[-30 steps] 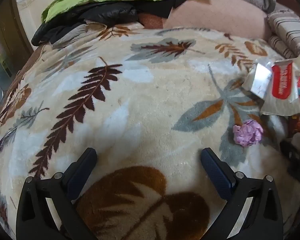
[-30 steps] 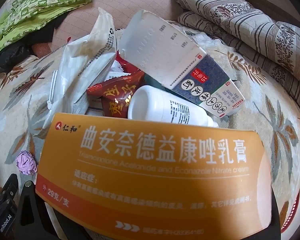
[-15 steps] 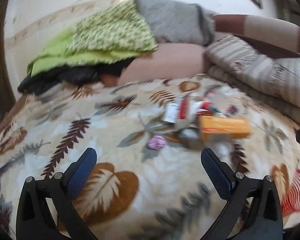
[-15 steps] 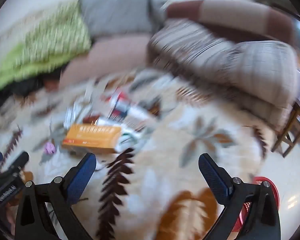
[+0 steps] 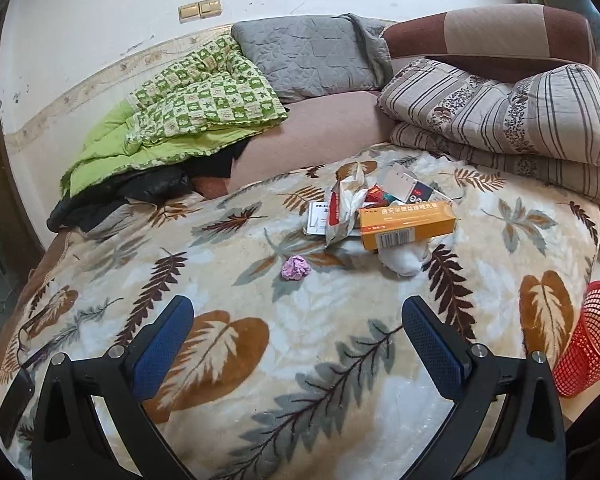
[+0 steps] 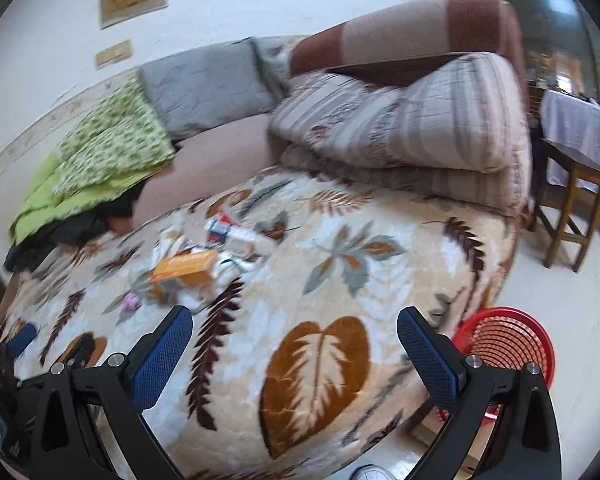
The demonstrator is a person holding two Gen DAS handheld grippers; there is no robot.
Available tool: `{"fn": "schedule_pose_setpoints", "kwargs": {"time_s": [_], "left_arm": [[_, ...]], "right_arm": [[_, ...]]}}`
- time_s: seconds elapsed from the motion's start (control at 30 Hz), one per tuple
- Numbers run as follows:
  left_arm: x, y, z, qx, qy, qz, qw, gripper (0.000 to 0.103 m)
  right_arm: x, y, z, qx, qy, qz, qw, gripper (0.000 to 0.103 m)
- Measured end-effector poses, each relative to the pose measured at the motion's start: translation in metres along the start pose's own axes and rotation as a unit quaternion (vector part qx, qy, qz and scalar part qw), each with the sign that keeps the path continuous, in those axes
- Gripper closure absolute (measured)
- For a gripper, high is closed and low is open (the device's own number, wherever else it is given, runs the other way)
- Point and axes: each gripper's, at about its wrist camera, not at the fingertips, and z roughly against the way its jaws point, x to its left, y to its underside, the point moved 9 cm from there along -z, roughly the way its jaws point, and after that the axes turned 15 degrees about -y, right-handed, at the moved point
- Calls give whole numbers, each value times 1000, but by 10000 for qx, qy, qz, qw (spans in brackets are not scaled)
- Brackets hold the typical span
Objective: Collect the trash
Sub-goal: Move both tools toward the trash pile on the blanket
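A heap of trash lies mid-bed on the leaf-print blanket (image 5: 300, 360): an orange carton (image 5: 406, 224), a crumpled white wrapper (image 5: 346, 208), small medicine boxes (image 5: 404, 186), a white wad (image 5: 402, 260) and a purple paper ball (image 5: 296, 268). My left gripper (image 5: 298, 330) hangs open above the blanket, well short of the heap. In the blurred right wrist view the orange carton (image 6: 184, 266) and the purple ball (image 6: 131, 301) lie far left. My right gripper (image 6: 294, 342) is open and holds nothing. A red mesh basket (image 6: 508, 350) stands on the floor by the bed's corner.
Folded striped quilts (image 5: 500, 120), a green quilt (image 5: 188, 112), a grey pillow (image 5: 312, 60) and dark clothing (image 5: 120, 196) line the bed's far side. The red basket (image 5: 592, 344) shows at the right. A wooden stool (image 6: 568, 208) stands on the floor. A dark phone (image 5: 16, 408) lies near left.
Both grippers have pulled back and up from the heap. The orange carton that filled the right view a second ago now lies on the blanket; the right gripper shows open and empty.
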Motion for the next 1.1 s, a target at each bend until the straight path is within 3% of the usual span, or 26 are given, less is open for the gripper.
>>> {"fn": "schedule_pose_setpoints", "kwargs": {"time_s": [0.23,0.63,0.73,1.1], "left_arm": [[5,1,-5,-65,-109,-53,9999,0],[12,10,-19,263,128,95,9995,0],[-1,9,-19,316,116,100,9994,0],[-5,11,-21,282,120,12,9995,0]], "right_arm": [[-13,8,-11,35,10,-353,9994,0],[-14,9,-12,66,99,-316,9994,0],[-17,10,-11,94,132,-354,9992,0],[-20,9,-8,78,169,-394,9991,0]]}}
